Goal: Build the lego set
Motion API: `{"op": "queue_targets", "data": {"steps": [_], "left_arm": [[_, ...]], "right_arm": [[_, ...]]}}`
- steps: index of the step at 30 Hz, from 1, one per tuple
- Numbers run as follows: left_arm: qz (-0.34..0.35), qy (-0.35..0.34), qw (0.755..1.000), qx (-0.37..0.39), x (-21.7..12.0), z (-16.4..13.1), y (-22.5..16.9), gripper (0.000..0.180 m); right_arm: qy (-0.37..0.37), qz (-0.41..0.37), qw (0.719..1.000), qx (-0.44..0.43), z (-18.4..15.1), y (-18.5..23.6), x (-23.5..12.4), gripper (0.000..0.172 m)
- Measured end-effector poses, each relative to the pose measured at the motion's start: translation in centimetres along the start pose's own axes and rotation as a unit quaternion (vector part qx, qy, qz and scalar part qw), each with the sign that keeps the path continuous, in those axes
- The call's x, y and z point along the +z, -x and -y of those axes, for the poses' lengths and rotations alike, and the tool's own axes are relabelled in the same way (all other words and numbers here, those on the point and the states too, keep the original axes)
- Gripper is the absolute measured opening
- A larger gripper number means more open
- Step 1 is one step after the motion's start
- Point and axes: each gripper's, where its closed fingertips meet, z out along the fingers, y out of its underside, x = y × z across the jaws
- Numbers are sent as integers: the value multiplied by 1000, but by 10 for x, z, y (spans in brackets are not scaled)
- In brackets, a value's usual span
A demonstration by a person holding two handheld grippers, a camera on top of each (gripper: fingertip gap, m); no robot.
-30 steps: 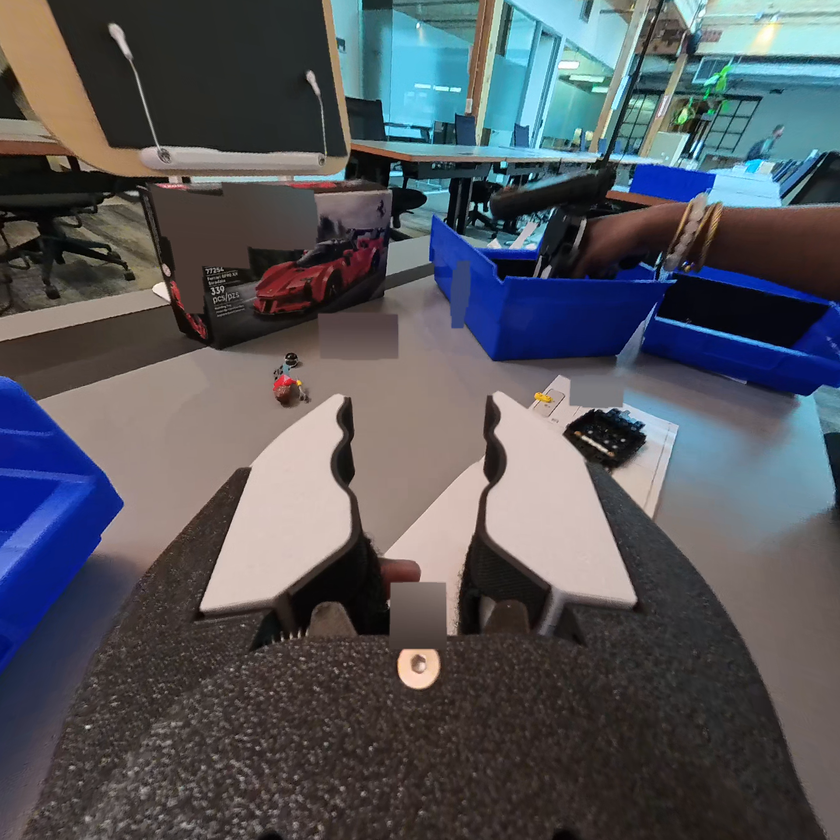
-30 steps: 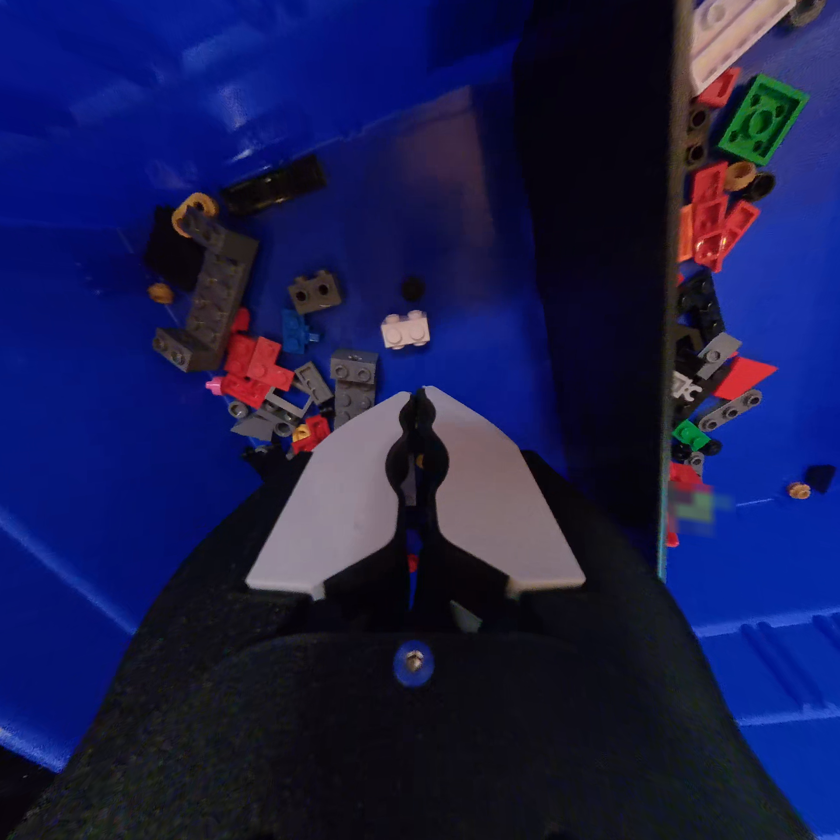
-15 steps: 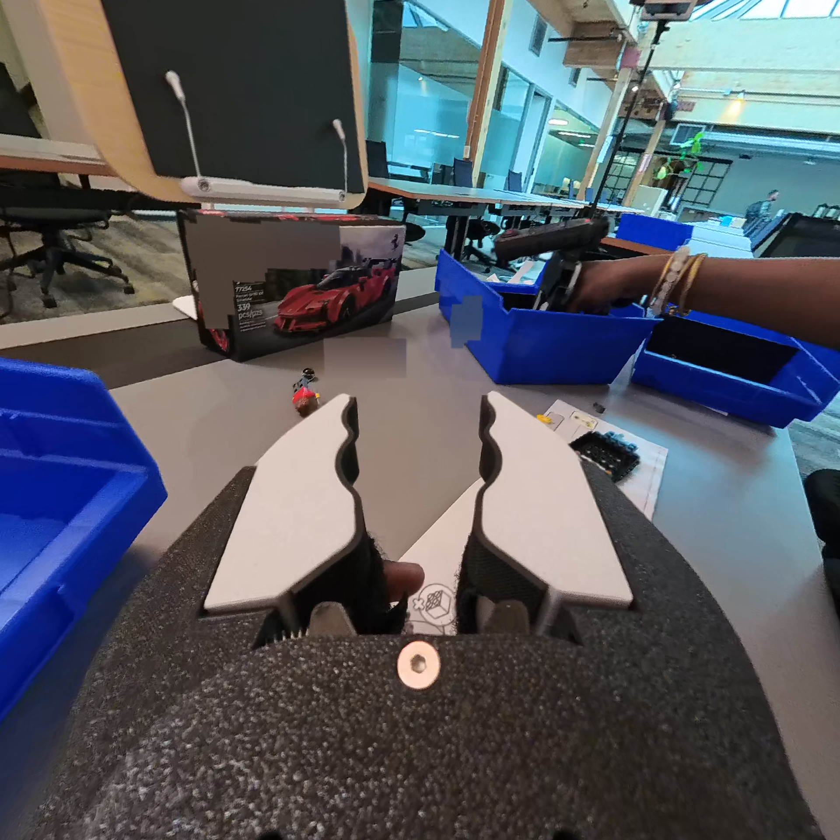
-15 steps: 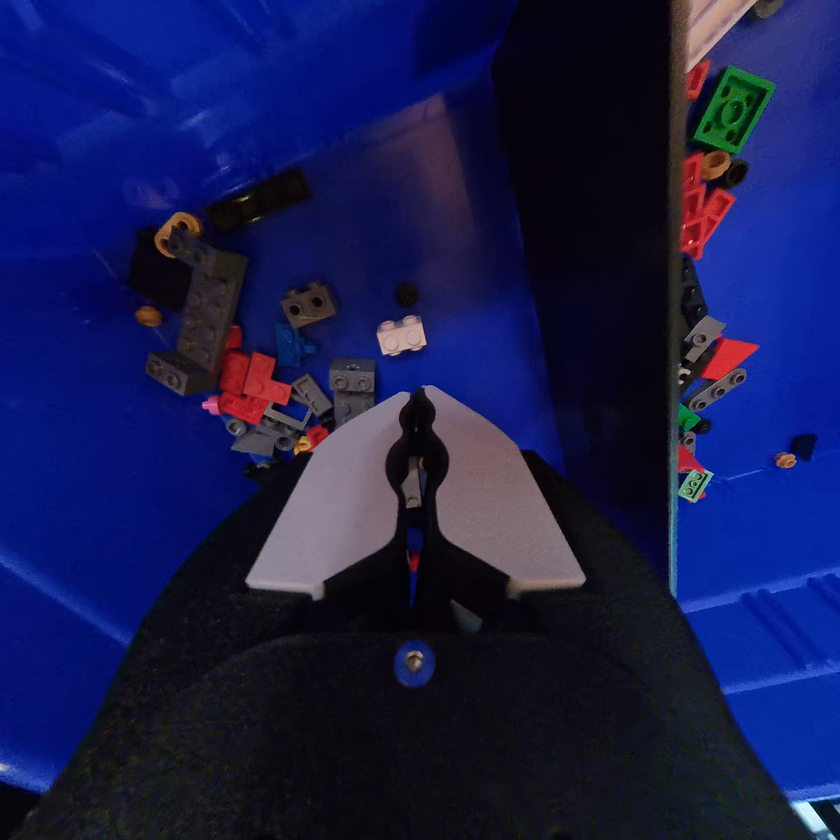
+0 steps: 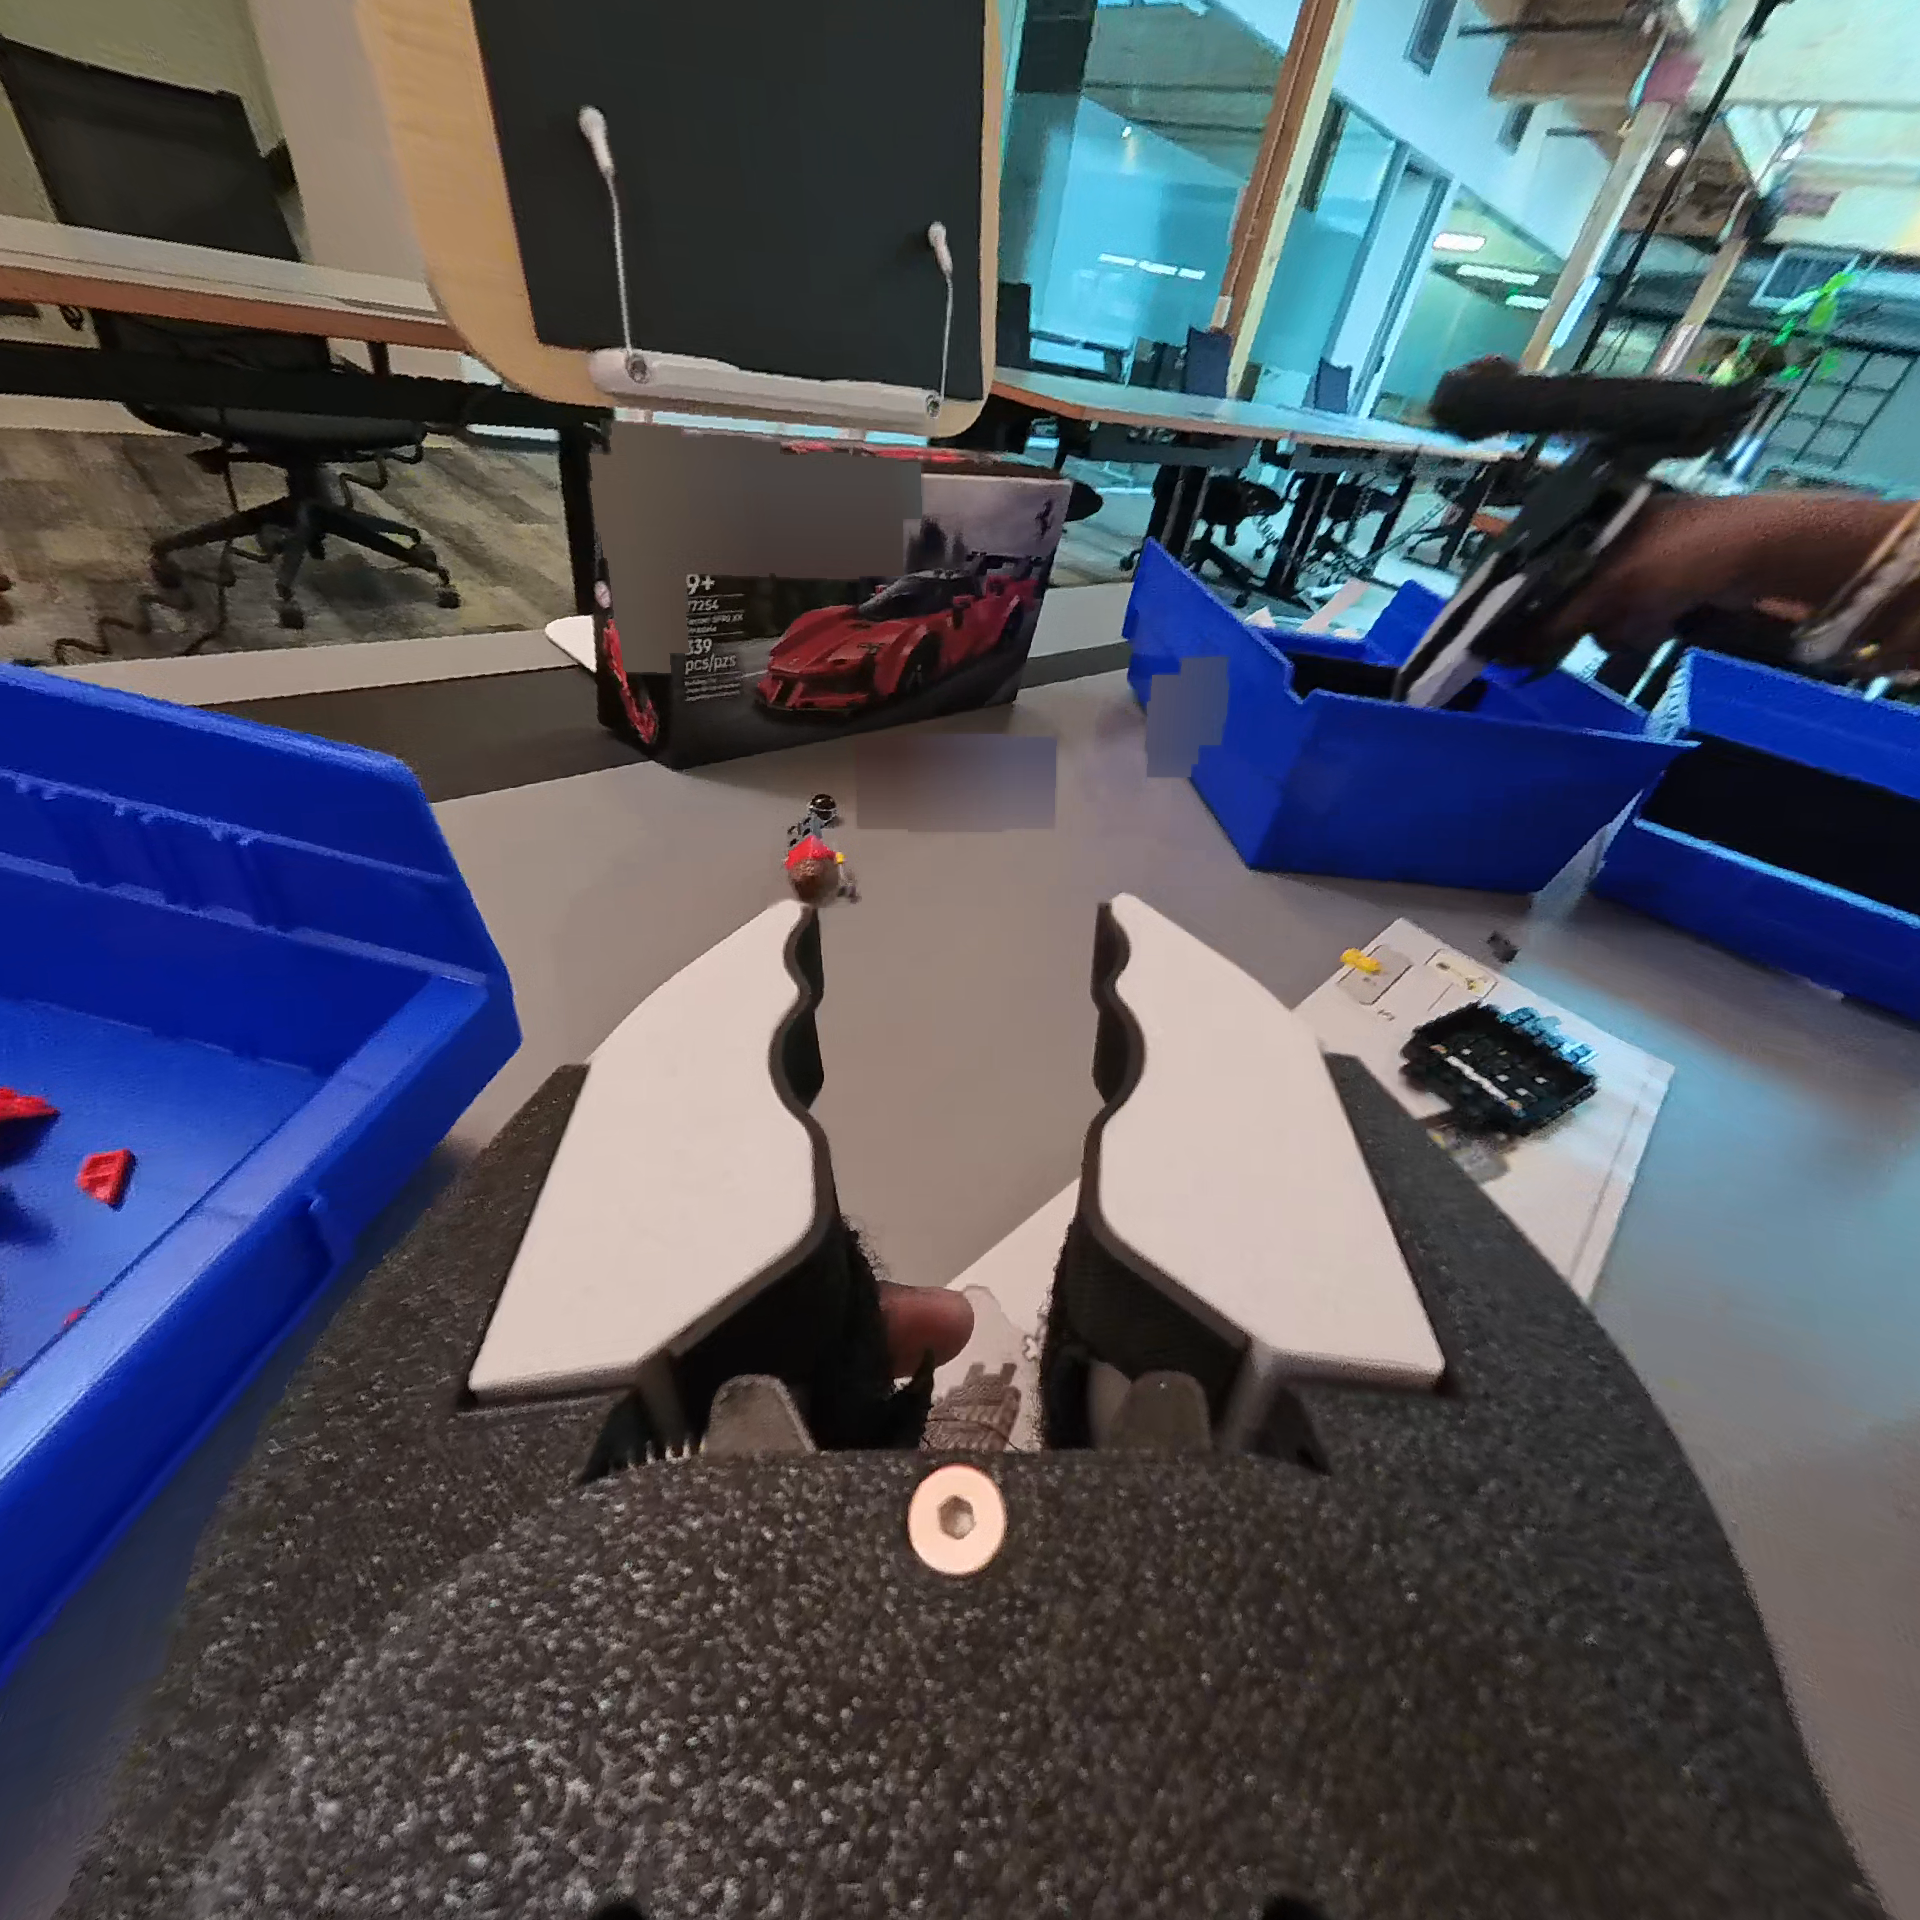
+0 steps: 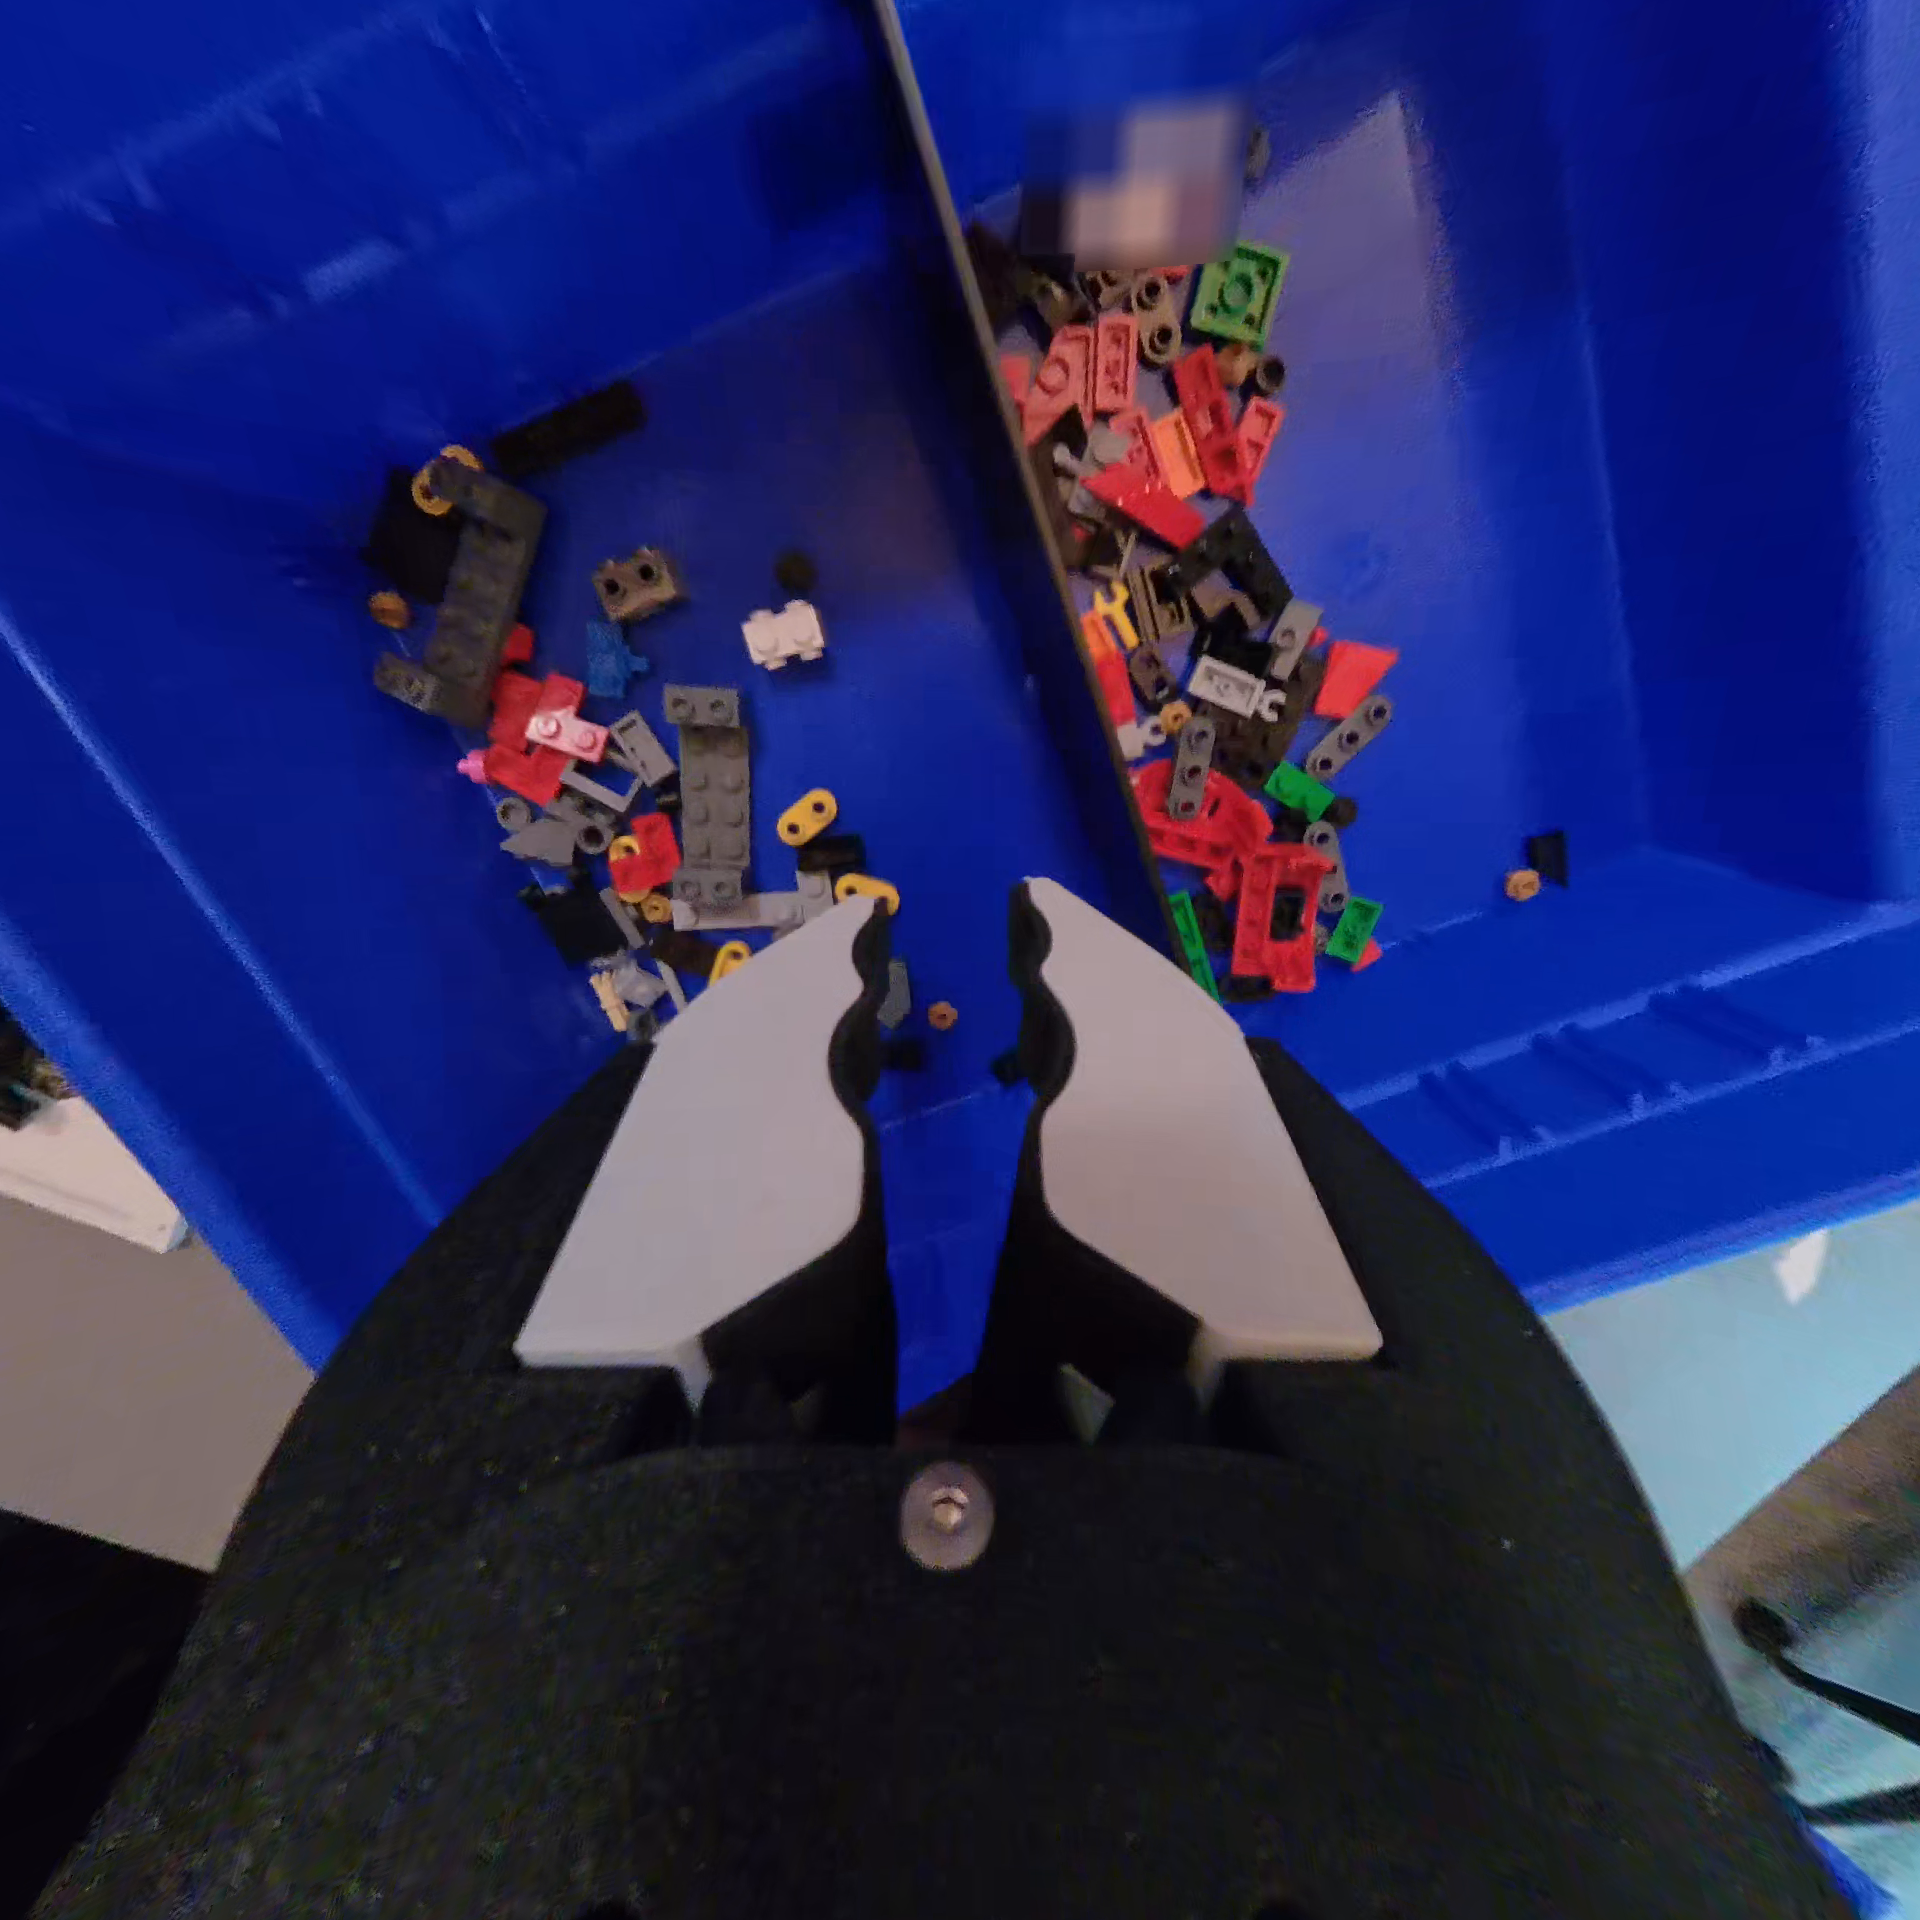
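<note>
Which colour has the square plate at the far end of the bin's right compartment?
Green; the right wrist view shows it best.

Both grippers are showing pale grey fingers (image 5: 675,1174) with wavy black pads, seated in speckled black foam bodies (image 6: 935,1714) around a silver hex screw (image 5: 956,1520); the right wrist is wearing bracelets (image 5: 1870,582).

Left wrist view: table (image 5: 956,1039) carries a bin (image 5: 239,1039) at 9 o'clock, box (image 5: 831,603) at 12, minifigure (image 5: 816,868) just before it, two bins (image 5: 1403,769) at 2, sheet (image 5: 1538,1164) with small assembly (image 5: 1496,1065) on it at 3. Right wrist view: divider (image 6: 1039,499) splits bin (image 6: 312,312); bricks (image 6: 644,748) at 10, more (image 6: 1216,623) at 1.
</note>
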Motion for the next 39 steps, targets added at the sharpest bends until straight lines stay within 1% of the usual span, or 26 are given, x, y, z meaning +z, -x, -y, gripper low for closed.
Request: {"op": "queue_targets", "data": {"steps": [2,4,7,9,11,13,16,19,23,26,29,31,36,39], "left_arm": [[11,20,1000,4,2,-7,3,49],[13,35,999,8,4,-11,3,50],[15,38,999,16,4,-12,2,49],[20,41,999,11,5,-14,4,49],[22,45,999,4,5,-17,5,49],[24,51,998,6,6,-20,6,49],[32,67,997,14,6,-26,10,49],[27,65,997,11,6,-27,10,49],[21,56,998,3,5,-25,9,49],[21,54,998,3,4,-24,10,49],[30,64,997,12,3,-28,12,49],[31,66,997,16,3,-28,13,49],[24,58,998,6,3,-27,12,49],[27,59,998,9,2,-26,12,49]], "right_arm": [[2,12,1000,17,-8,-4,4,24],[1,41,999,25,-10,1,10,24],[5,54,999,-2,-7,7,13,22],[27,44,998,-27,-8,12,15,20],[59,50,996,-39,-14,23,19,19],[78,54,995,-43,-16,29,24,15],[103,37,993,-40,-18,25,33,14],[102,-7,994,-48,-16,15,35,14],[129,-13,990,-47,-22,15,38,16],[166,-15,984,-56,-28,13,42,19],[165,17,985,-39,-26,19,49,18],[164,19,986,-29,-25,17,49,19],[170,37,984,-30,-24,18,51,15],[174,42,983,-47,-25,18,51,13]]}}
